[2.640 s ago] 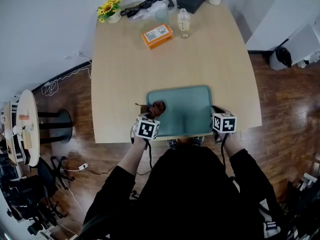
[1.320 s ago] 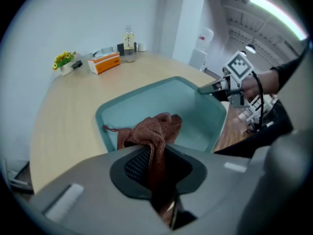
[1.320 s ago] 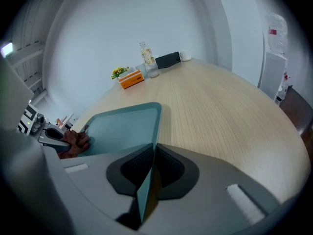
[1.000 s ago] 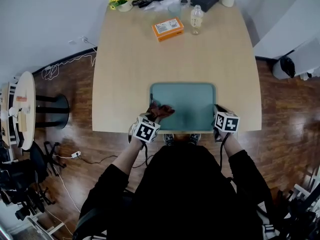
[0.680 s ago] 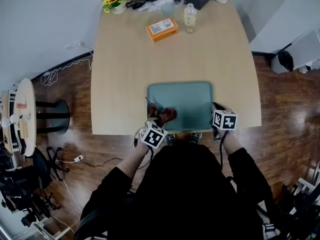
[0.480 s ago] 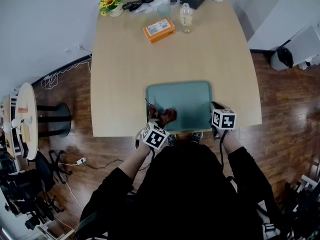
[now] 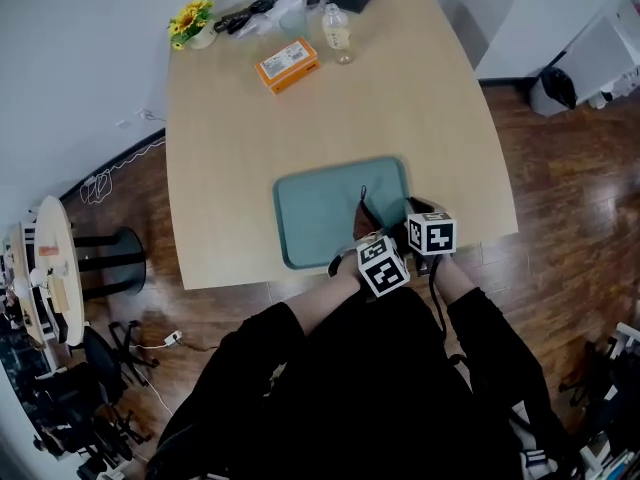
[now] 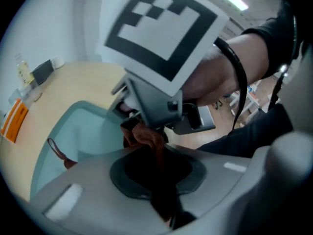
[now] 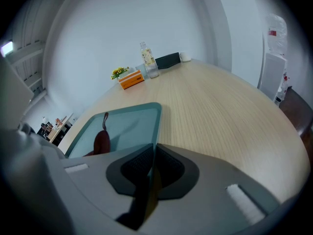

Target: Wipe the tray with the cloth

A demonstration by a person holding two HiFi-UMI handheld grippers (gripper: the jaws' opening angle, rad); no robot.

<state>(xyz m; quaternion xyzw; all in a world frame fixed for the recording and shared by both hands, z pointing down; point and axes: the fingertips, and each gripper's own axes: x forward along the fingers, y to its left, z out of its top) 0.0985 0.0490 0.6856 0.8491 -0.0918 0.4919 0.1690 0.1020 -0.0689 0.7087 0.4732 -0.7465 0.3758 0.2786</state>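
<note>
Over tray [image 7: 315, 213] corner, left gripper [image 7: 370, 240] pinches cloth [image 7: 363, 214]; right gripper [image 7: 413, 211] clamps tray rim.

— What does my feed show of the person?

— Seen from above, I get long black sleeves [image 7: 250, 363] and a black top [image 7: 380, 388].

— And the tools?

— The left gripper [image 7: 368, 238] and right gripper [image 7: 417, 211] are both pale grey plastic with smooth, rounded shells. Each carries a white cube [image 7: 382, 265] printed with bold black square markers. The pads [image 9: 168, 169] are black and finely ribbed, set in a dark oval recess. Small white rectangular labels [image 9: 242, 203] sit on the grey shells. I can also make out a thin black cable [image 7: 436, 288] coming off the right one.
</note>
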